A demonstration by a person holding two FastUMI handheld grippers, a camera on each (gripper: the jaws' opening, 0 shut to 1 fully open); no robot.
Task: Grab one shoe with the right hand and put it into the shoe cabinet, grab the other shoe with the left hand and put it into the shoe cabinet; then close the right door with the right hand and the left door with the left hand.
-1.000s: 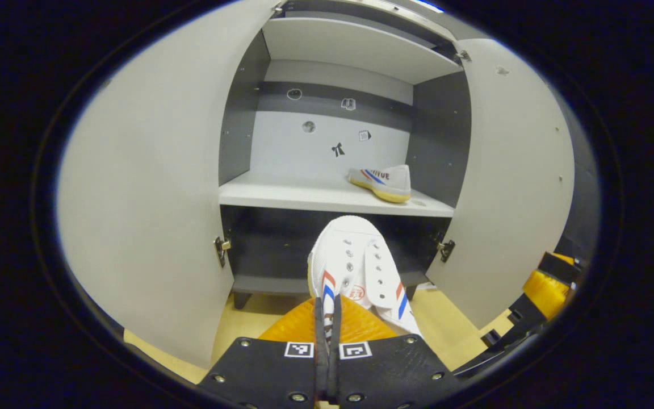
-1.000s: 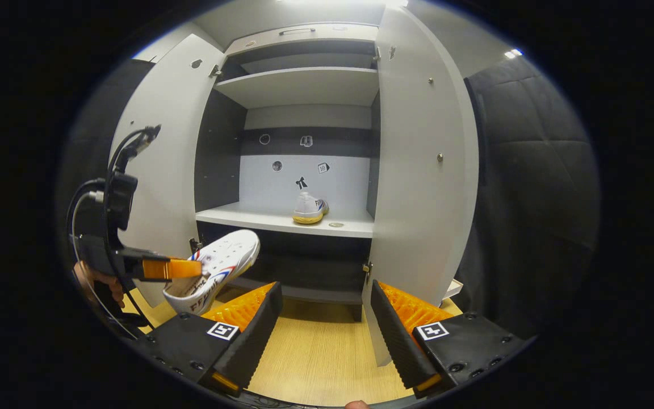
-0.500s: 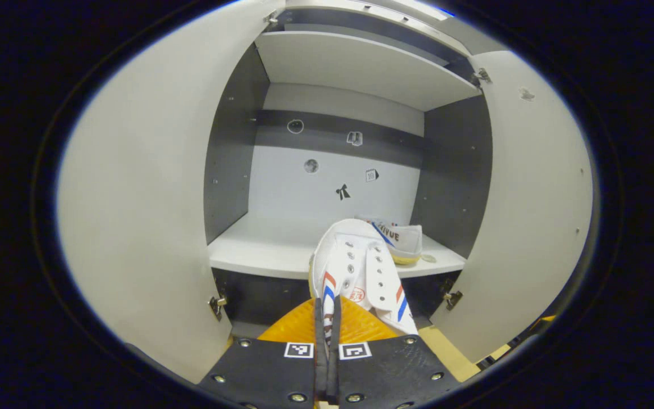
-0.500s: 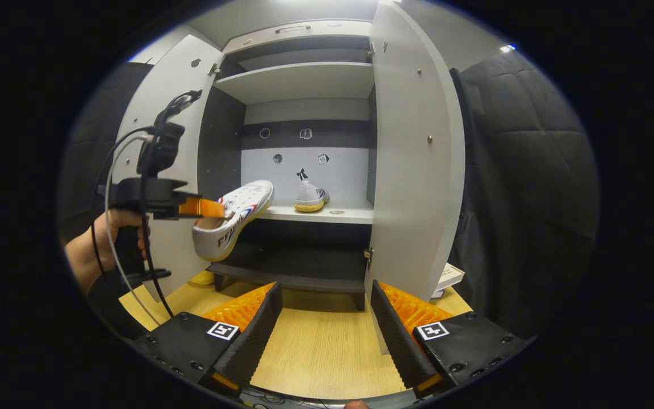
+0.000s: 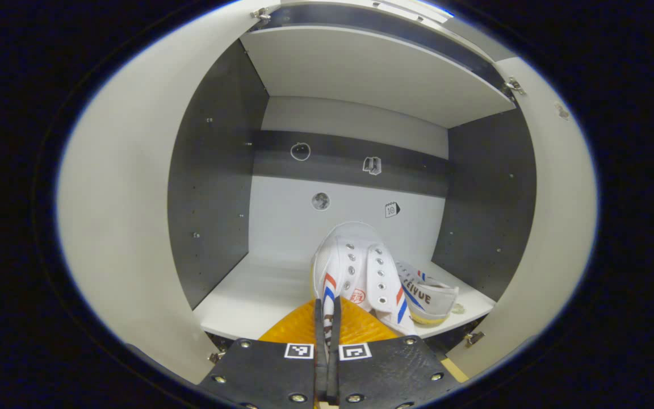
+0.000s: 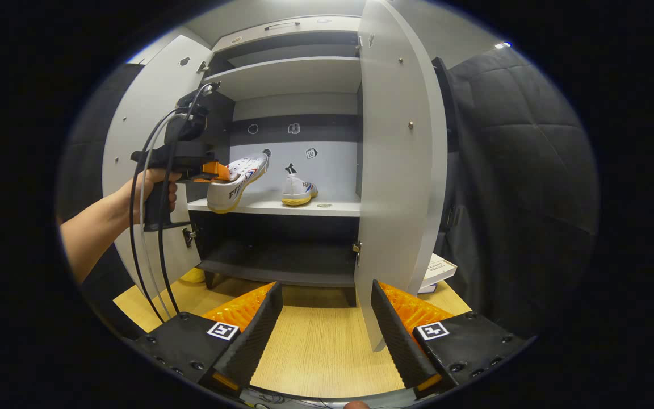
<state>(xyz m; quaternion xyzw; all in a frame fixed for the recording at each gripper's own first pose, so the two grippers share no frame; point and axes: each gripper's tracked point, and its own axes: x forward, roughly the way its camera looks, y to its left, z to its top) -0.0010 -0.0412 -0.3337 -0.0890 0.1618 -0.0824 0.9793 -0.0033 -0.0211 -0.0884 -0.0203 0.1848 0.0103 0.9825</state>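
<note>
The left gripper (image 5: 327, 318) is clamped on a shoe (image 5: 355, 267), holding it over the cabinet's middle shelf (image 5: 247, 295), beside the other shoe (image 5: 429, 292) resting there. The right gripper (image 6: 324, 318) hangs wide apart and empty before the right door (image 6: 398, 170).

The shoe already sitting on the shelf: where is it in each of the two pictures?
Left gripper view: the shoe on the shelf lies low and right of centre, partly behind the held shoe.
Right gripper view: it stands near the middle, right of the held shoe.
Shared landmark: the bow sticker on the back wall, in the left gripper view hidden.
</note>
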